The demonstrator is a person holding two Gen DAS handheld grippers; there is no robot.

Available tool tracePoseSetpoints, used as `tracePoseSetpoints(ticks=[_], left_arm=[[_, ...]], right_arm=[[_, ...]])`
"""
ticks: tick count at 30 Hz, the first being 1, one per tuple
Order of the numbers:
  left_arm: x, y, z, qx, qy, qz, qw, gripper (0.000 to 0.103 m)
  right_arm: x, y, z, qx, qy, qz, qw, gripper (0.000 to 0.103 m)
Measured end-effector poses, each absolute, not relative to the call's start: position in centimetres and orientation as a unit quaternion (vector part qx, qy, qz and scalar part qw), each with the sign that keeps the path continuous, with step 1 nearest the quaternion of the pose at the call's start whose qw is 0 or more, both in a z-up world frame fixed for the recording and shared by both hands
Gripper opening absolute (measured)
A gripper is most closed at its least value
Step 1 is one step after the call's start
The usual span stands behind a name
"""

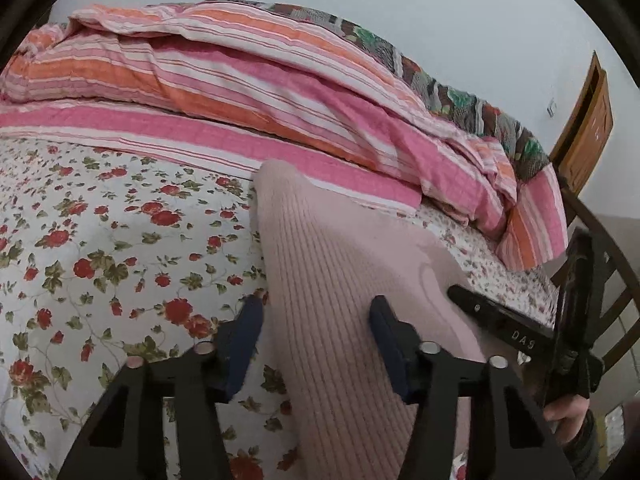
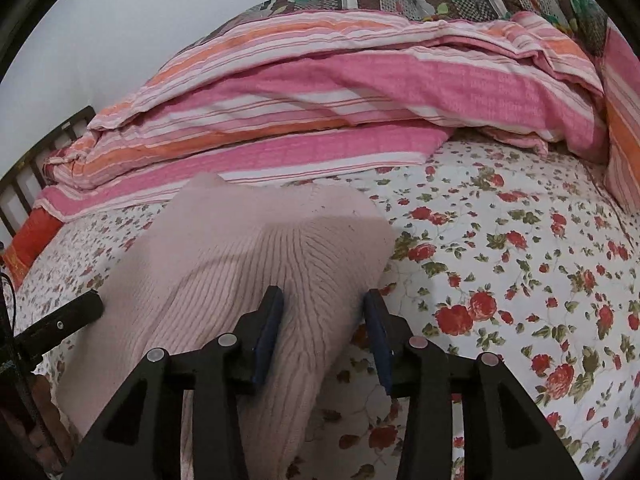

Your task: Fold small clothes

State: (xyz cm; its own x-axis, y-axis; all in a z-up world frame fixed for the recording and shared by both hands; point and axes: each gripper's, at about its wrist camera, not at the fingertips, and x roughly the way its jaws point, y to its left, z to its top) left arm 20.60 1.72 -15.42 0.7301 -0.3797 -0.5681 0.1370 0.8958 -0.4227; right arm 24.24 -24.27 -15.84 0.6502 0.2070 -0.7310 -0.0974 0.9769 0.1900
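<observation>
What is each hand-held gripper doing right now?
Left hand-held gripper: straddles the pale pink ribbed knit garment; grip cannot be told.
Right hand-held gripper: closed on the same garment.

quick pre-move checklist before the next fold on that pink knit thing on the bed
1. Pink knit garment between right gripper pads: ok.
2. Right grip firm on the knit: cannot tell; fabric sits against one pad, a gap shows beside the other.
3. Knit between left gripper pads: ok, but grip cannot tell.
4. Floral sheet free beside the garment for laying the fold: ok.
5. Striped quilt off the garment: ok.
6. Garment flat: not ok, bunched and lifted.
</observation>
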Motion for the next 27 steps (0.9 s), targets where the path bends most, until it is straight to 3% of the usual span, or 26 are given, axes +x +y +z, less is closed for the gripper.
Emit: tracePoseSetpoints(ticks=[10,21,22,23,24,27], left_arm=[[26.2,3.1,-15.4,-0.24,0.366,-0.143,0.888,0.039],[33.3,3.0,-18.1,-0.261,0.416,-0.152,0.858,0.046],[33.8,3.4,-18.2,-0.269,0.406,-0.149,0.861,0.045],[34.1,3.6,-18.2,-0.274,0.401,-0.146,0.862,0.035],[34.6,3.9,-18.1,-0.277,0.398,-0.146,0.862,0.018],[35.2,3.7,-17.4,-0.254,0.387,-0.126,0.877,0.011]], right_arm=[[25.2,-23.9,-15.7,0.085,0.422,0.09,0.898,0.046],[25.5,-25.1,-16.1,0.139,0.43,0.118,0.884,0.046],[25.6,-25.1,-16.1,0.14,0.43,0.119,0.884,0.046],[25.7,-25.1,-16.2,0.141,0.43,0.12,0.883,0.046],[25.7,-25.1,-16.2,0.141,0.43,0.122,0.883,0.046],[25.9,-25.1,-16.3,0.14,0.428,0.125,0.884,0.046]])
